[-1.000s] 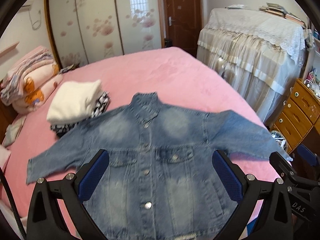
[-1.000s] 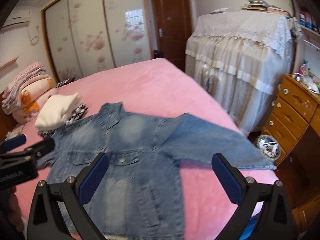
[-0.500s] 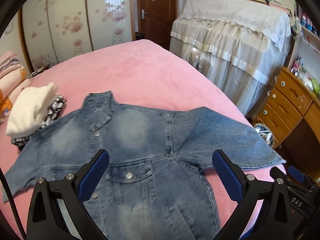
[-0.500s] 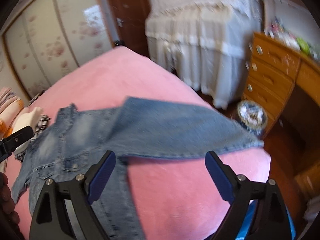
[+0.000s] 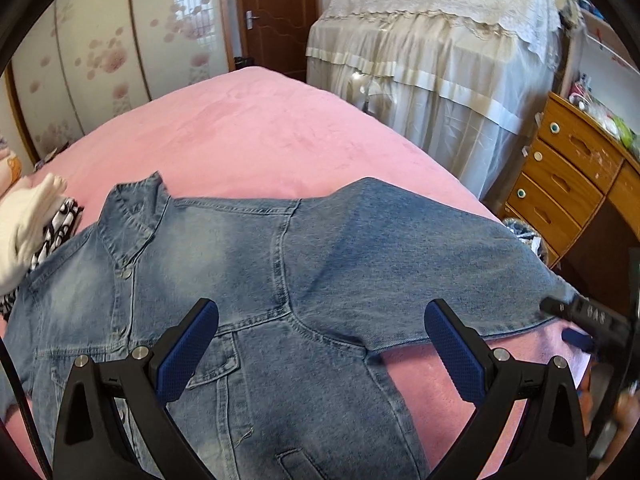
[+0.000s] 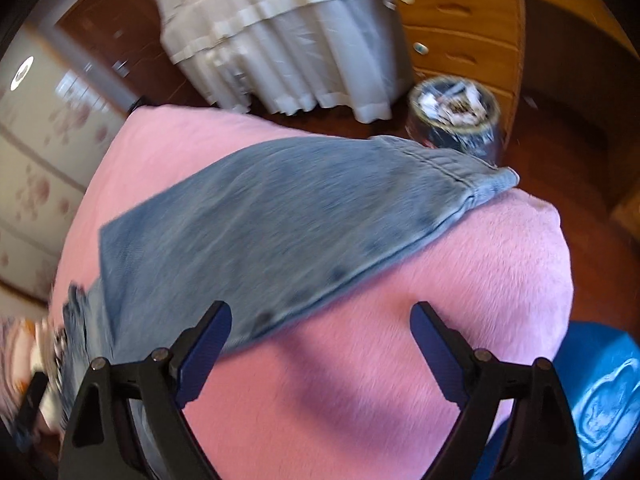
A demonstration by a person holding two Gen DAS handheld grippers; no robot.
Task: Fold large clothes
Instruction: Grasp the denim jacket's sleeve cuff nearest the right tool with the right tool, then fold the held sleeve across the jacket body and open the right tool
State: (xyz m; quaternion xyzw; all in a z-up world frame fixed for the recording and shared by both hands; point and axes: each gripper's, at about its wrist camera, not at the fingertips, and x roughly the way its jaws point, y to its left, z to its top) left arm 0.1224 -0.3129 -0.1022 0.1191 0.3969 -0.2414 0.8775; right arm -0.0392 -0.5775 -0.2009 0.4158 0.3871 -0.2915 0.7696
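A faded blue denim jacket [image 5: 248, 264] lies front up on the pink bed [image 5: 256, 128], collar to the upper left, buttons closed. Its right sleeve [image 6: 280, 216] stretches to the bed's corner, with the cuff [image 6: 492, 180] just over the edge. My left gripper [image 5: 322, 312] hovers open above the armpit seam with nothing between its blue pads. My right gripper [image 6: 320, 312] is open too, over bare pink cover just below the sleeve's lower edge. In the left wrist view the right gripper [image 5: 564, 322] sits by the cuff end.
A folded white and patterned stack [image 5: 28, 232] rests left of the jacket. Off the bed's right side stand wooden drawers [image 5: 568, 184], a lace-draped piece of furniture [image 5: 440, 60] and a full wastebasket [image 6: 456, 116]. A blue object [image 6: 600, 400] is at the lower right.
Both grippers dropped and swung right toward the right sleeve. The right gripper rolled and now looks down on the bed corner and cuff. Its fingers narrowed a little. The jacket lies unmoved.
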